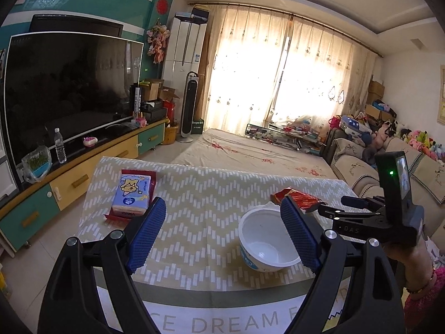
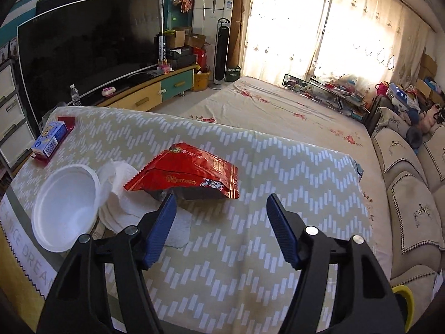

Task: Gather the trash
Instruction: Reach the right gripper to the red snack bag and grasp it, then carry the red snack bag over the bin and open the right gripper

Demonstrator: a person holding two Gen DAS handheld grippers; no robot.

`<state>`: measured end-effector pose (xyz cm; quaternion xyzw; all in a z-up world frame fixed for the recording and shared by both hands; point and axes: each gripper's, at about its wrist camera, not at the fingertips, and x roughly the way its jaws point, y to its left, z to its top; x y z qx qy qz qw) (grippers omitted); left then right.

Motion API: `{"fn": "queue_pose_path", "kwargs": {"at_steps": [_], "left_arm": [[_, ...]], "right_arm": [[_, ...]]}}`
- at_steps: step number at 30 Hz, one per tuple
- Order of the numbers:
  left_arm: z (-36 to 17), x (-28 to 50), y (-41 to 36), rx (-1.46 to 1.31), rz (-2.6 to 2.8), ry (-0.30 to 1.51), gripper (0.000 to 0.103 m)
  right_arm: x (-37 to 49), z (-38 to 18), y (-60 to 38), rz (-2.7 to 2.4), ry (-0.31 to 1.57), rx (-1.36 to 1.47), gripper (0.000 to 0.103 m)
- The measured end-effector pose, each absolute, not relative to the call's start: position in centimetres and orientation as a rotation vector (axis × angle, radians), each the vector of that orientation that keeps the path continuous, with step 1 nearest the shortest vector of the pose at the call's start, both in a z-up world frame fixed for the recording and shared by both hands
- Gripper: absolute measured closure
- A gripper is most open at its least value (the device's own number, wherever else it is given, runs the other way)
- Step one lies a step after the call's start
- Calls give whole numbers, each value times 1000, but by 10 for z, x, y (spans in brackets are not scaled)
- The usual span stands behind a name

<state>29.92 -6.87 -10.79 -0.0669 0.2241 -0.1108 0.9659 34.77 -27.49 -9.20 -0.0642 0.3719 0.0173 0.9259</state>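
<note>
Both tools hang over the bench with their blue pads spread wide and nothing between them. Left tool sits low in the left wrist view, its 2 fingers framing the chevron cloth; the white plastic bowl stands upright just inside the right finger, whose pad overlaps the bowl's right rim in the picture, though whether they touch cannot be told. Behind that finger, right of centre, a corner of the red snack wrapper shows, and further right the right tool's body appears, held in a hand with a bracelet at the wrist. At the left of the frame a blue tissue pack lies on a flat red packet, well apart from the bowl. Right tool is released too, low in its own view, with the red snack wrapper lying just above and between the fingertips, close to the left finger. Crumpled white tissues lie left of the wrapper, partly under it and against the bowl, which stands at the lower left of the frame. Far at the upper left edge of the bench rests the tissue pack.
</note>
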Motion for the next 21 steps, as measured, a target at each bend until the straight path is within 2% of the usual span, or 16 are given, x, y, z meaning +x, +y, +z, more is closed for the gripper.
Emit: {"fn": "queue_pose_path", "kwargs": {"at_steps": [8,10,12,17,21], "left_arm": [[-109,300,-67,-147,-237,467,20],[-109,300,-67,-144,-240,469,20],[-109,299,-68,-142,-242,467,20],[-110,299,-68,-142,-246,474,20],[-109,298,-70,-137,-251,469,20]], "right_arm": [[373,-106,-272,52,792,-141,49],[379,-110,-271,60,794,-132,61],[385,-112,-272,62,812,-127,92],[380,-103,-285,58,798,-76,98],[360,-85,-297,55,774,-45,99]]}}
